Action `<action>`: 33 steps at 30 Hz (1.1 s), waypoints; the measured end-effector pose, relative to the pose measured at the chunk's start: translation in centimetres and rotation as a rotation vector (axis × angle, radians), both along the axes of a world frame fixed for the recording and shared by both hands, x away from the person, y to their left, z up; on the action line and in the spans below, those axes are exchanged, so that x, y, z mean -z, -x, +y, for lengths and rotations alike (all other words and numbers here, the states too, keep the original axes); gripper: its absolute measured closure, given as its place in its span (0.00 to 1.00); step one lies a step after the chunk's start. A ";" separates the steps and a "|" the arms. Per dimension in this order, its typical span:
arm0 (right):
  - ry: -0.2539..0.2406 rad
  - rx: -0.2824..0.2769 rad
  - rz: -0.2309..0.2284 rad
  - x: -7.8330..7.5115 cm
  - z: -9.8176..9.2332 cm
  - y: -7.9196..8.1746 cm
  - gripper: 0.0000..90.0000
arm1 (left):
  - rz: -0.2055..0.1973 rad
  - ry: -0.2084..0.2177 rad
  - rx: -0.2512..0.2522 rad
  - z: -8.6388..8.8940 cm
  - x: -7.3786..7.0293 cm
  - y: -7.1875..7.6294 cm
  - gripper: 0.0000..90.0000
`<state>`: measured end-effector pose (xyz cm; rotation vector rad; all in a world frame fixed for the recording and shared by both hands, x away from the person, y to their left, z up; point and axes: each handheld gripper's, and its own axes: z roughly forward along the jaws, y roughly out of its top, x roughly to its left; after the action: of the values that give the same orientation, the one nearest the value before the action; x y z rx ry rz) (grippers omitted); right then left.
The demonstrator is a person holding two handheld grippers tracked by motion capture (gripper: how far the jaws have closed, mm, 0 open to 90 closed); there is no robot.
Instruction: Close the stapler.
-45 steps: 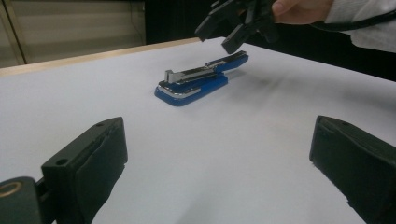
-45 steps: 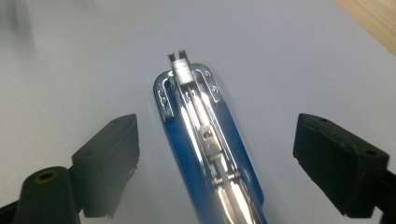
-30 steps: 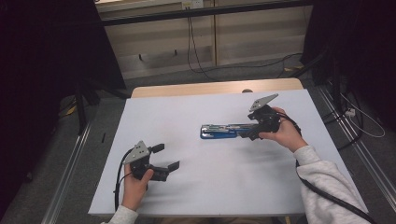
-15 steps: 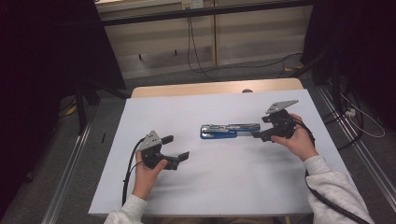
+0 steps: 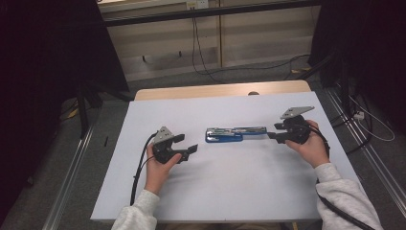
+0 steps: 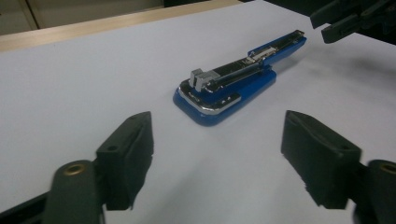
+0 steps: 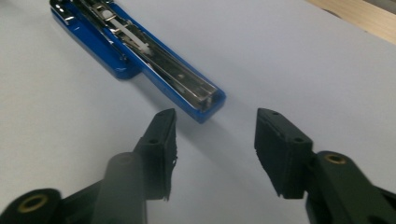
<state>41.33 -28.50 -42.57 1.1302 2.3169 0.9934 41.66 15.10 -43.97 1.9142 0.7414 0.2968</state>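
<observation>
Flat on the desk: a blue stapler between two sets of tongs

Centrally, a blue stapler point(image 5: 230, 134) lies flat on the white desk point(image 5: 230, 191), long and slim. Its glossy blue plastic base broadens to a rounded heel; a bright metal magazine and chrome plate run along the top, catching the light. In the left gripper view the rounded heel point(image 6: 219, 100) faces the camera. In the right gripper view the narrow, squared end point(image 7: 205, 100) sits nearest.

Right tongs point(image 5: 272, 136): matte black, blocky pads, held level just beside the stapler's narrow end, not touching it. Jaws have just been closing; nothing between them, gap unclenched point(image 7: 212, 140).

Left tongs point(image 5: 187, 144): same black ridged pads, well apart from the stapler's heel, pointing toward it. Jaws have just been closing too, apart, with bare desk between them point(image 6: 217, 154).

Desk surface smooth, pale, matte; a light wooden edge point(image 5: 215, 90) shows along its far side. Grey sleeves come in from the near side.
</observation>
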 end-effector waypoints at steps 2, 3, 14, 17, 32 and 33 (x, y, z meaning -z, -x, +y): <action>0.001 0.021 -0.001 0.1 -0.4 0.1 0.71 | 0.016 0.014 -0.019 -0.2 0.2 -0.3 0.42; 0.003 0.031 0.003 0.2 -0.5 0.1 0.75 | 0.025 0.013 -0.027 -0.3 0.3 -0.4 0.45; -0.007 0.053 0.046 1.9 -0.3 -0.8 1.00 | 0.063 -0.081 -0.047 -2.2 0.7 -2.1 0.89; 0.004 0.046 0.056 2.3 0.0 -1.0 1.00 | 0.066 -0.107 -0.045 -2.6 1.1 -2.6 0.95; -0.003 0.019 0.069 3.2 1.3 -1.5 1.00 | 0.128 -0.131 -0.034 -4.0 2.2 -4.1 1.00; -0.004 0.018 0.070 3.2 1.3 -1.6 1.00 | 0.134 -0.126 -0.042 -4.1 2.2 -4.3 1.00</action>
<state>42.89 -27.18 -45.78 1.2042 2.3559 0.9674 45.91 10.98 -46.21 2.0551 0.8704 0.2479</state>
